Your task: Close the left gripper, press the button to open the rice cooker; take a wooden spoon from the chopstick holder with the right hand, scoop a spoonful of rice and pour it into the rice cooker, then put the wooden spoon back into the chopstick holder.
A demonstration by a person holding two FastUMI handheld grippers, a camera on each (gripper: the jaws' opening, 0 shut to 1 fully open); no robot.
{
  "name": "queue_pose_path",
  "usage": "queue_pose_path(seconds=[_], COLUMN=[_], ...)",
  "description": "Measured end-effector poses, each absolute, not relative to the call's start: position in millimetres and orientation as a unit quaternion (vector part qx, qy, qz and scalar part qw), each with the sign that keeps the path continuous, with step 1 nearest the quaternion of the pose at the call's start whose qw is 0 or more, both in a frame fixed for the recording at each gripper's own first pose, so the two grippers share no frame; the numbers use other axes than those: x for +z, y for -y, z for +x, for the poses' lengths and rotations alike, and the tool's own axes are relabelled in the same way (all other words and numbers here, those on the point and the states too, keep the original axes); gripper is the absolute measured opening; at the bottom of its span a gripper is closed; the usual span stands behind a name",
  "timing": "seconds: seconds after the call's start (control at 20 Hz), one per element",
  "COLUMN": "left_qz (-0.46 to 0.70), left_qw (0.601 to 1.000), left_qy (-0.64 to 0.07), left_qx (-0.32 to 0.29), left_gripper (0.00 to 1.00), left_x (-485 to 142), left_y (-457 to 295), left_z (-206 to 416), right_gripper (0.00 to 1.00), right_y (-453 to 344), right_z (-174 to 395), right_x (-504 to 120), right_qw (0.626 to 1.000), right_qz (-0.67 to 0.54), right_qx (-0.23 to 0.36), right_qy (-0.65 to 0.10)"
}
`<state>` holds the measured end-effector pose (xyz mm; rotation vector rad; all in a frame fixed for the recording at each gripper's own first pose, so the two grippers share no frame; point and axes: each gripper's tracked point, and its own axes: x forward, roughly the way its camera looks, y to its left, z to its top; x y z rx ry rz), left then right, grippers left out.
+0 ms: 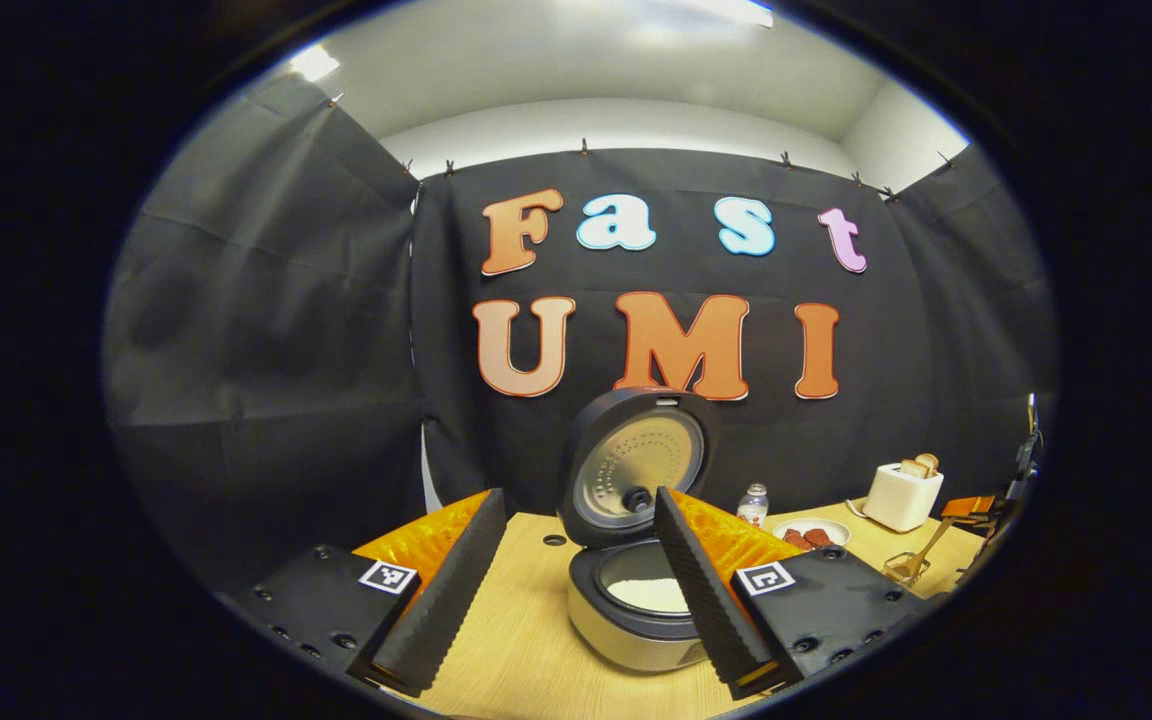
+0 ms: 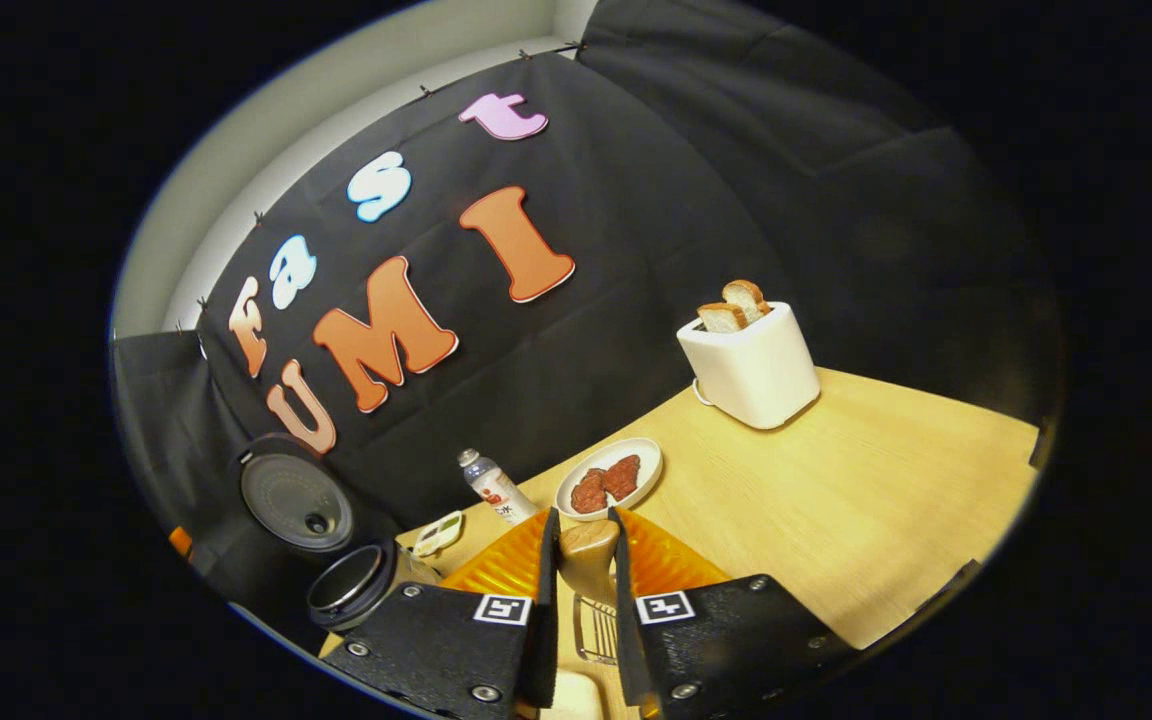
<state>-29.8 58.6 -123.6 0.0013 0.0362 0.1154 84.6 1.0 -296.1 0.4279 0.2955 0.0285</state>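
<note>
The rice cooker stands open on the table, its lid tipped up and white rice in the pot. My left gripper is open, its fingers spread wide in front of the cooker with nothing between them. My right gripper is shut on the wooden spoon, right over the wire chopstick holder. In the left gripper view the spoon slants down into the holder at the far right. In the right gripper view the cooker sits to the left.
Along the back of the wooden table stand a small bottle, a plate of reddish food and a white toaster with bread slices. A small pale dish lies beside the cooker.
</note>
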Motion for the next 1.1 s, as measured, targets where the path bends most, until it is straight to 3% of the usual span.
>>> queue_pose_path(seconds=[0.2,0.25,0.3,0.35,0.45,0.7,1.1], left_qz=[-0.004,-0.016,-0.03,-0.04,-0.041,-0.005,-0.013], left_qw=[0.999,0.999,0.999,0.998,0.998,0.998,0.999], left_qy=[-0.026,-0.03,-0.031,-0.032,-0.033,-0.026,-0.029], left_qx=[0.039,0.032,0.026,0.02,0.017,0.053,0.04], left_gripper=[1.0,1.0,1.0,1.0,1.0,1.0,1.0], left_x=[-128.4,-131.5,-132.3,-132.0,-130.4,-103.2,0.9], left_y=[-46.8,-42.9,-40.3,-38.3,-36.6,-41.7,-25.1], left_z=[-19.1,-18.0,-15.0,-12.3,-6.4,24.4,140.5], right_gripper=[0.43,0.67,0.68,0.83,0.94,0.95,0.95], right_y=[30.6,34.8,39.4,45.6,51.8,29.7,-20.2], right_z=[86.1,83.3,84.8,86.3,87.0,79.8,80.3], right_x=[-292.9,-286.3,-281.0,-277.6,-268.4,-244.1,-216.8], right_qw=[0.979,0.98,0.982,0.984,0.987,0.991,0.994], right_qz=[0.131,0.123,0.112,0.096,0.066,0.05,0.029], right_qx=[-0.045,-0.048,-0.054,-0.064,-0.077,-0.051,0.021], right_qy=[-0.15,-0.147,-0.141,-0.136,-0.128,-0.113,-0.102])
